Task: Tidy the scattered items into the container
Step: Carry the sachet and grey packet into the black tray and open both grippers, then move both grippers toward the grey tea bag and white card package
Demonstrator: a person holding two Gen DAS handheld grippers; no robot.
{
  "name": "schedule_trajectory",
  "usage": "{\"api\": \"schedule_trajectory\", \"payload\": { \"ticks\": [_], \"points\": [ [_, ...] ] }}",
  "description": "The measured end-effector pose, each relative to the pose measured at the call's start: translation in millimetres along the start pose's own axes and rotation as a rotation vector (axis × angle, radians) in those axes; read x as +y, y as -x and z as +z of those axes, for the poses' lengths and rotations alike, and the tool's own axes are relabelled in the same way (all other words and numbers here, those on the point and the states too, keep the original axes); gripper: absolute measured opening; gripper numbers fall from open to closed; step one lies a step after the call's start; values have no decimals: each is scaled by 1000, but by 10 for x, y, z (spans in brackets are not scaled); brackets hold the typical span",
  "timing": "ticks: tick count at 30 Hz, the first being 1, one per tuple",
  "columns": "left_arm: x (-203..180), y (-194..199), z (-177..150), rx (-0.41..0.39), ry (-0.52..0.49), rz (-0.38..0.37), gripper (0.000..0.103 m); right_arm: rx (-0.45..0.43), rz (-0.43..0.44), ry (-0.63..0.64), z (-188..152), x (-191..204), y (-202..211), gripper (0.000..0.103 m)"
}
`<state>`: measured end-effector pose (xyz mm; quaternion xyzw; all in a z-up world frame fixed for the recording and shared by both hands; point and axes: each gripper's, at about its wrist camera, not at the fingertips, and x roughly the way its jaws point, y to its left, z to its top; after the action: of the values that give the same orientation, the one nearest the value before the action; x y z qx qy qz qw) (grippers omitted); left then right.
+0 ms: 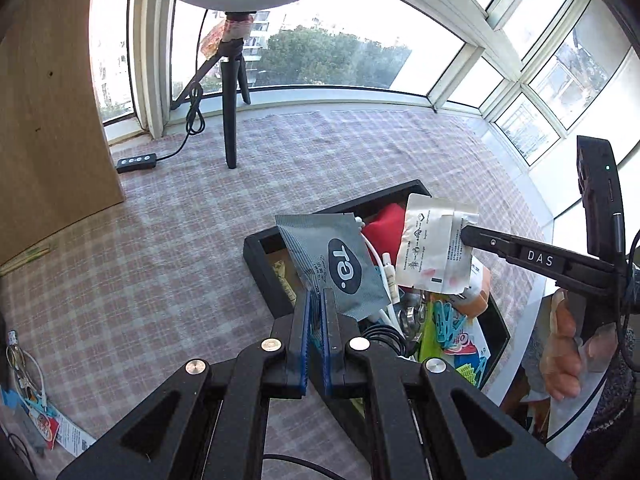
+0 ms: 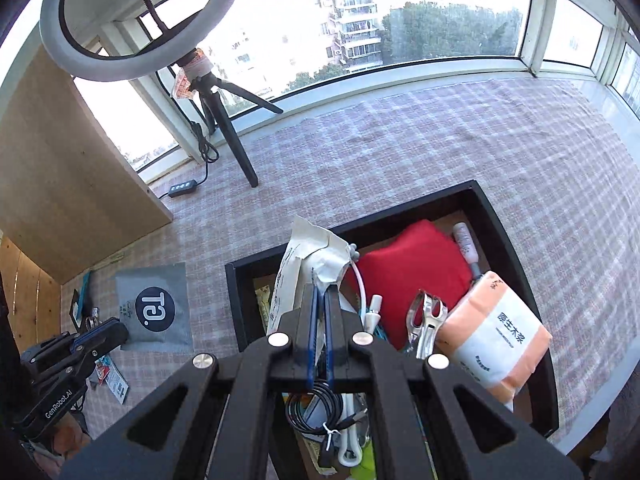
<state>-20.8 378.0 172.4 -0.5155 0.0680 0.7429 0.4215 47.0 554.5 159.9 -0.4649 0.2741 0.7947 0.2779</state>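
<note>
Already between jaws: grey packet (image 1: 340, 264)

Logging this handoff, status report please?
Left gripper shut on grey foil sachet. Right gripper shut on white paper packet, over black rectangular tray. Tray crowded.

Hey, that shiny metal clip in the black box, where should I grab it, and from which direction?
Probably best to take the metal clip by its raised forked end, coming down from above. That end sticks up clear of the clutter, while the red pouch and the peach tissue pack crowd its lower part on either side.
</note>
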Motion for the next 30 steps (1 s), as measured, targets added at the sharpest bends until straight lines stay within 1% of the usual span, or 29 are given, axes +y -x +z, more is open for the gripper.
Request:
{"api": "schedule_trajectory", "payload": {
  "ticks": [1, 2, 3, 5, 6, 7, 8, 10, 14, 17, 20, 22, 26, 30],
  "points": [
    [-119, -55, 9, -2, -22, -8, 5, 2, -14, -16, -38, -126, 35, 3],
    [-225, -118, 16, 5, -42, -5, 9, 4, -26, -30, -75, -239, 68, 3],
    [-301, -202, 20, 27, -50, 0, 18, 4, -34, -32, -109, -336, 100, 4],
    [-392, -305, -7, 67, -63, 3, 33, 17, -41, -26, -164, -470, 126, 8],
    [-414, -320, -30, 68, -69, 20, 31, 26, -46, -40, -189, -532, 133, 12],
    [-429, -325, -60, 70, -78, 36, 31, 25, -52, -57, -212, -586, 150, 17],
    [-438, -335, -90, 79, -87, 42, 31, 15, -56, -66, -232, -621, 175, 18],
    [-422, -330, -152, 97, -88, 45, 31, -2, -62, -62, -271, -644, 228, 18],
    [-300, -199, -261, 81, -80, 74, 31, -16, -80, -27, -343, -544, 259, 18],
    [-117, -52, -351, 59, -58, 114, 34, -21, -62, 7, -369, -395, 265, 19],
    [167, 109, -467, 36, -4, 155, 37, -20, -34, 51, -400, -183, 250, 20],
    [385, 211, -555, 27, 31, 192, 37, -21, -23, 98, -434, 0, 225, 21],
    [881, 439, -782, 3, 112, 274, 41, -10, 17, 185, -539, 390, 120, 30],
    [1373, 670, -1080, -7, 210, 335, 42, 12, 66, 258, -675, 768, -55, 31]
  ]
}}
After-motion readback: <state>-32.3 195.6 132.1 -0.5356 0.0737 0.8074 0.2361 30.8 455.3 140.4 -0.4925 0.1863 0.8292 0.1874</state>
